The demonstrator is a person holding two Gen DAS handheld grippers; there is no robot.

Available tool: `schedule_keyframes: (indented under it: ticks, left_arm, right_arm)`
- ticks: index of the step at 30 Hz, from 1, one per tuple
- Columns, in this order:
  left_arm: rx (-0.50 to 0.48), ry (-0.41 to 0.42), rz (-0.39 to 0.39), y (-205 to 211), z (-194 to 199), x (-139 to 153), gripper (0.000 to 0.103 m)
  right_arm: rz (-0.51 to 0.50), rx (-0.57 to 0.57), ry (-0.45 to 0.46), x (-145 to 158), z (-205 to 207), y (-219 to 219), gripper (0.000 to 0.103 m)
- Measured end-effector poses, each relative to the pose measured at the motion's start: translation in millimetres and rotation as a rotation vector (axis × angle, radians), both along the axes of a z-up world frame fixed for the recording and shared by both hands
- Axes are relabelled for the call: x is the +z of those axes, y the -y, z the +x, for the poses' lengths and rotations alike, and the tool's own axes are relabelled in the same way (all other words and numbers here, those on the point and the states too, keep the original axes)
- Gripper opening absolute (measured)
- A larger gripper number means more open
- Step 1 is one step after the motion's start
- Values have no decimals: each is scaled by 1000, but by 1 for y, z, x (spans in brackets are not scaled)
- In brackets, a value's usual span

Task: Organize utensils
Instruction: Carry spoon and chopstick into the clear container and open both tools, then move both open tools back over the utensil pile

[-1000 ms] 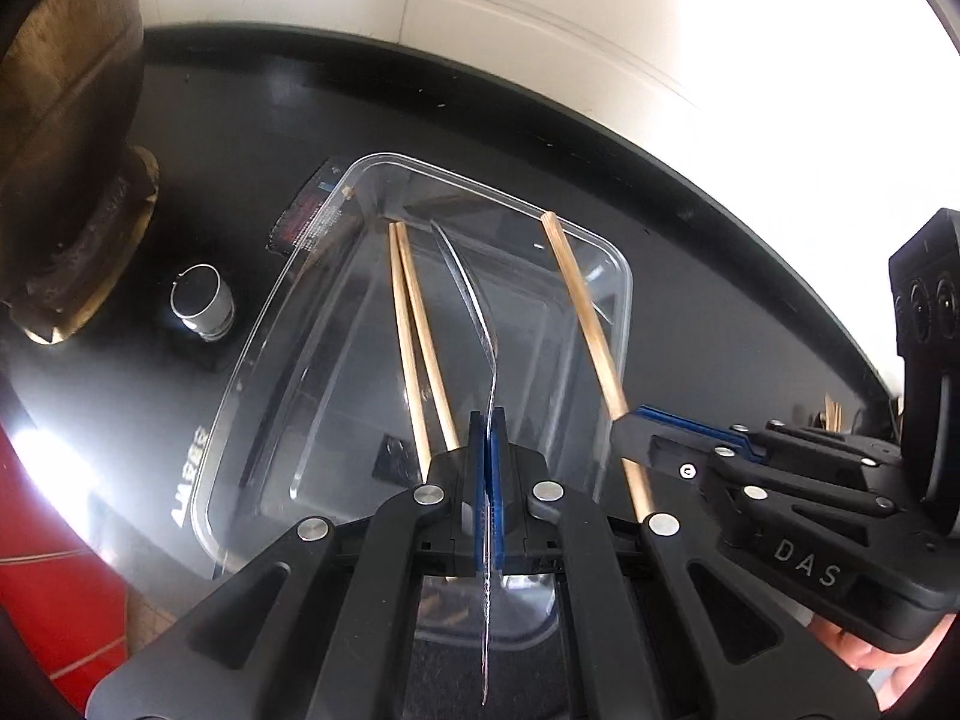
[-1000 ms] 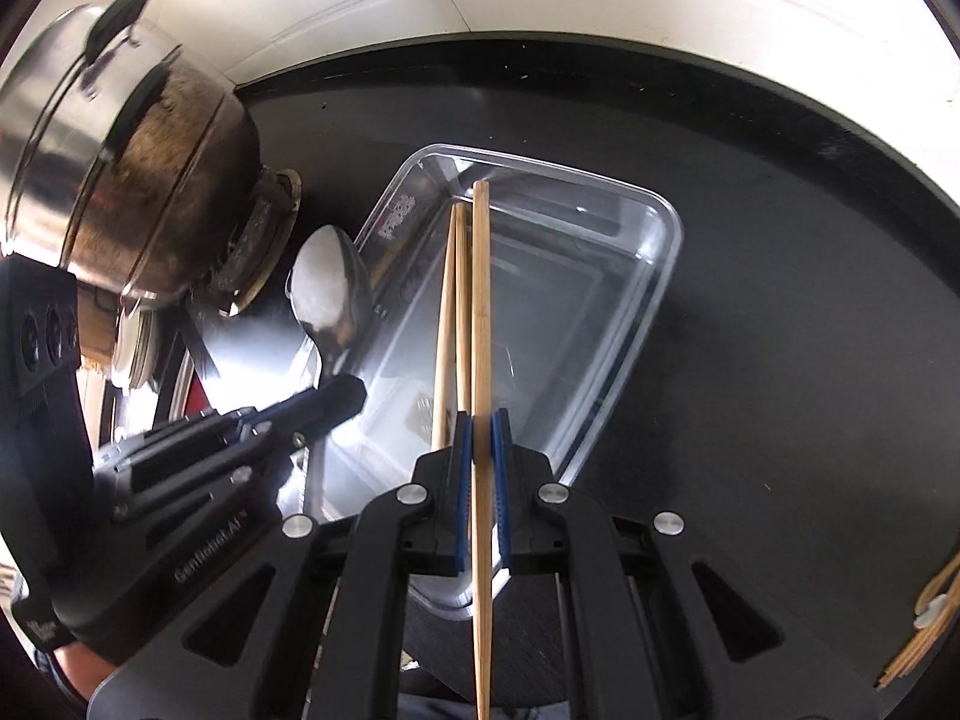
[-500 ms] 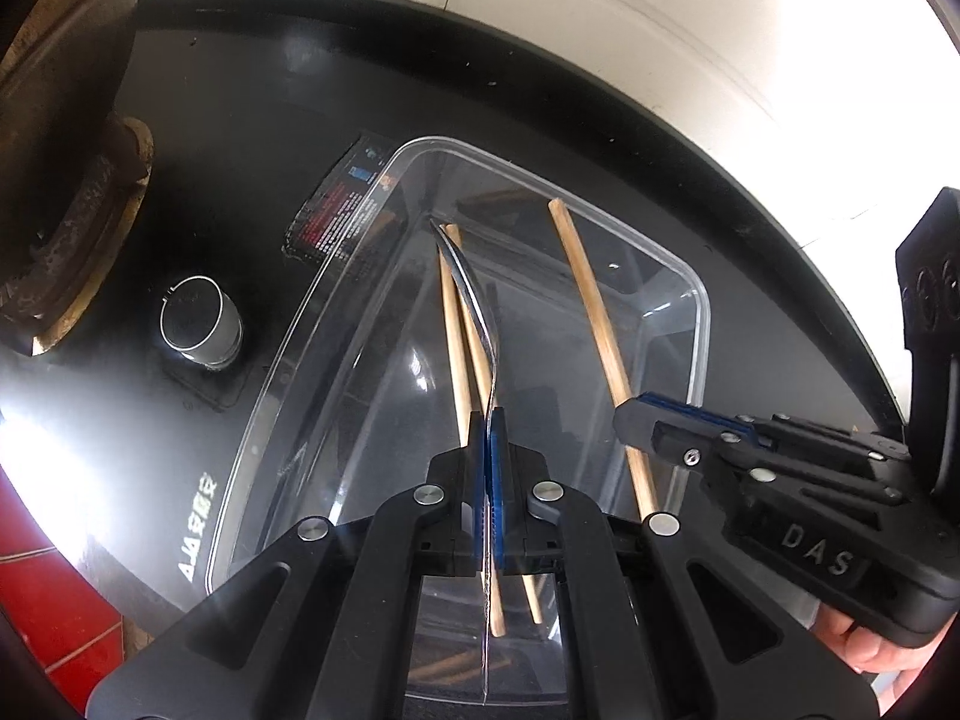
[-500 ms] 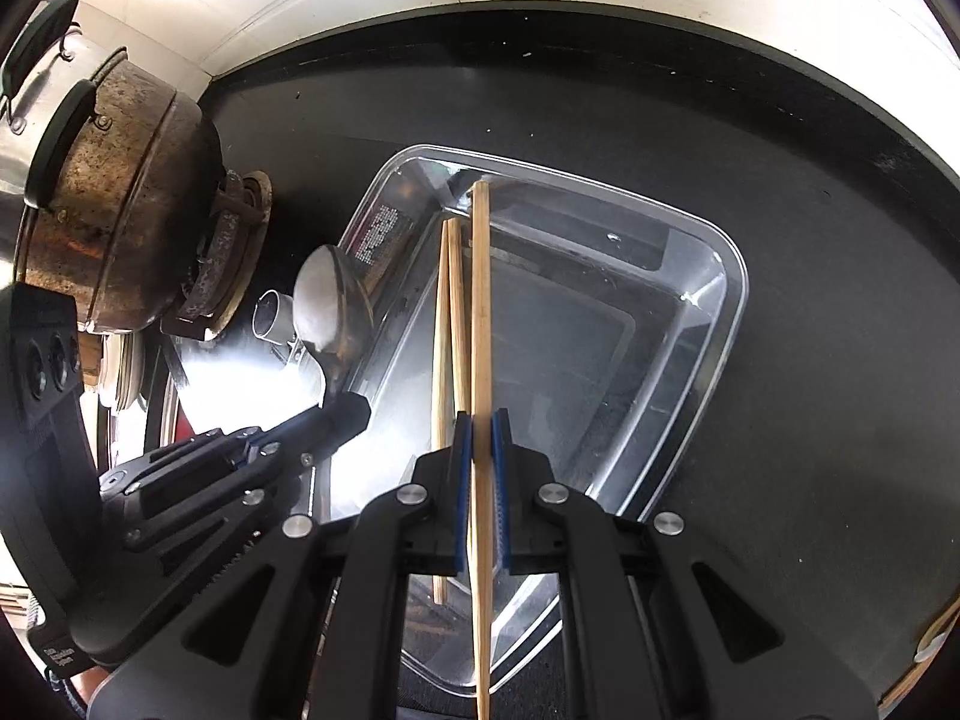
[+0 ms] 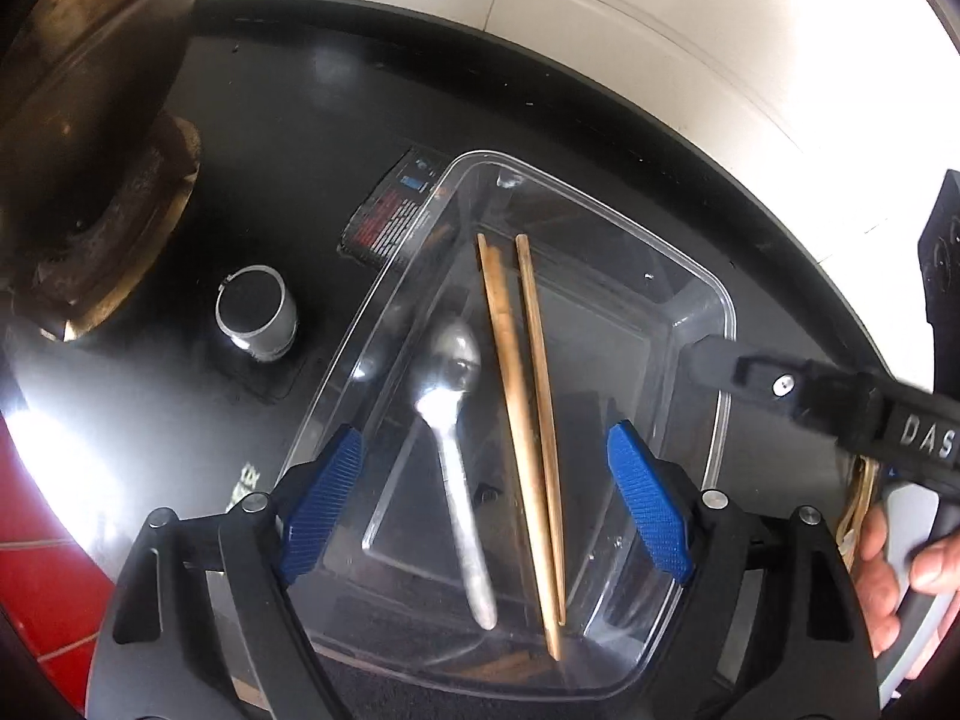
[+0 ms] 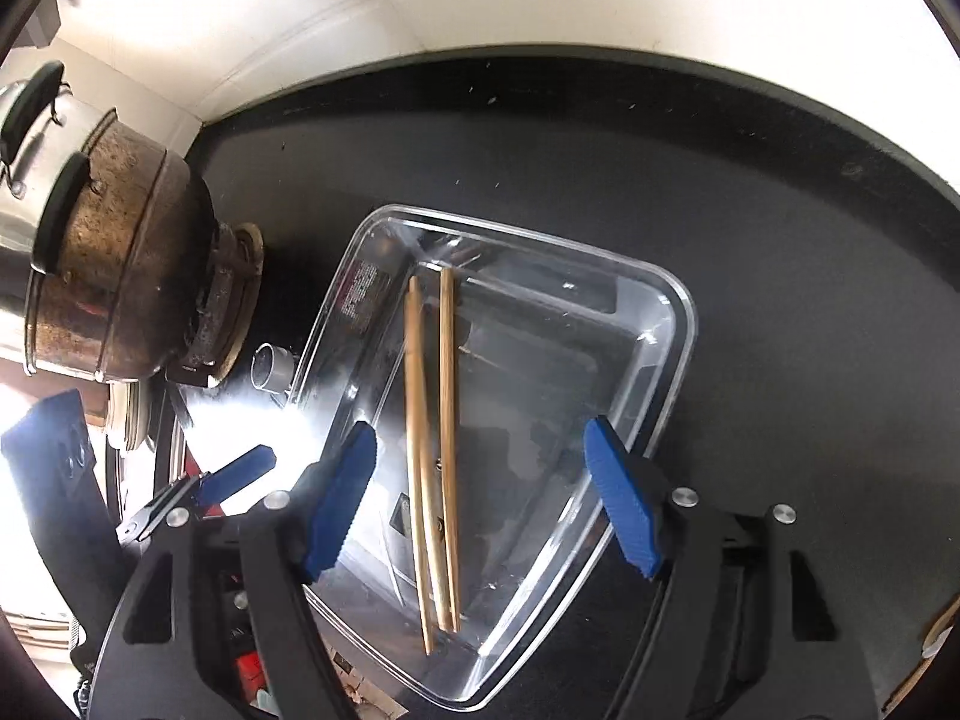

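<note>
A clear plastic container (image 5: 612, 360) sits on the black stovetop (image 5: 312, 138). Inside it lie a metal spoon (image 5: 456, 456) and wooden chopsticks (image 5: 528, 420), side by side along its length. My left gripper (image 5: 486, 501) hangs over the near end of the container, jaws opening wide, nothing pressed between the blue pads. My right gripper (image 6: 480, 504) is also above the container (image 6: 540, 396), jaws opening, with the chopsticks (image 6: 432, 450) lying loose below. In the right wrist view glare hides the spoon. A person's hand (image 5: 888, 570) holds the right gripper's handle.
A blackened pot (image 6: 120, 276) sits on a burner at the left, with a steel pot (image 6: 24, 138) behind it. A short metal cylinder (image 5: 255, 318) stands between the burner and the container. More wooden utensils (image 6: 936, 630) lie at the far right. White tiles (image 5: 660, 30) back the stovetop.
Both grippers went from shut to wide open. The spoon left the left gripper and the chopstick left the right one; both now lie in the container. Both grippers moved further over it.
</note>
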State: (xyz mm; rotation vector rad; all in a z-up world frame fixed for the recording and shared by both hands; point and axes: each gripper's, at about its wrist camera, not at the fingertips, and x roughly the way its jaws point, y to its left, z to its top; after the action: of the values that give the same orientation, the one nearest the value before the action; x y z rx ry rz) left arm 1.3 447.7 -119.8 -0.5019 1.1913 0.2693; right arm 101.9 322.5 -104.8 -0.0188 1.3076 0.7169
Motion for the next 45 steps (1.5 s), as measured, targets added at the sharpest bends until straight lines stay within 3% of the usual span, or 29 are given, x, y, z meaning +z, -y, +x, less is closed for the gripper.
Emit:
schedule_keyframes:
  ticks: [11,19,25,34,40,45]
  left_arm:
    - [-14,22,16,27,-17,16,82]
    - [-100,23,27,84,-18,25,82]
    - [-197,24,33,154,-2,28,82]
    - [-390,26,13,295,27,27,82]
    - [-537,21,30,383,44,23,82]
    - [-644,6,71,437,57,11,82]
  right_arm:
    - [17,-25,36,19,-22,41,70]
    - [42,-94,62,32,-37,104,70]
    - [44,-177,92,40,-43,182,70]
    - [-11,-346,152,45,-52,340,70]
    - [-57,-460,160,29,-63,444,70]
    - [-108,-521,154,11,-74,505,70]
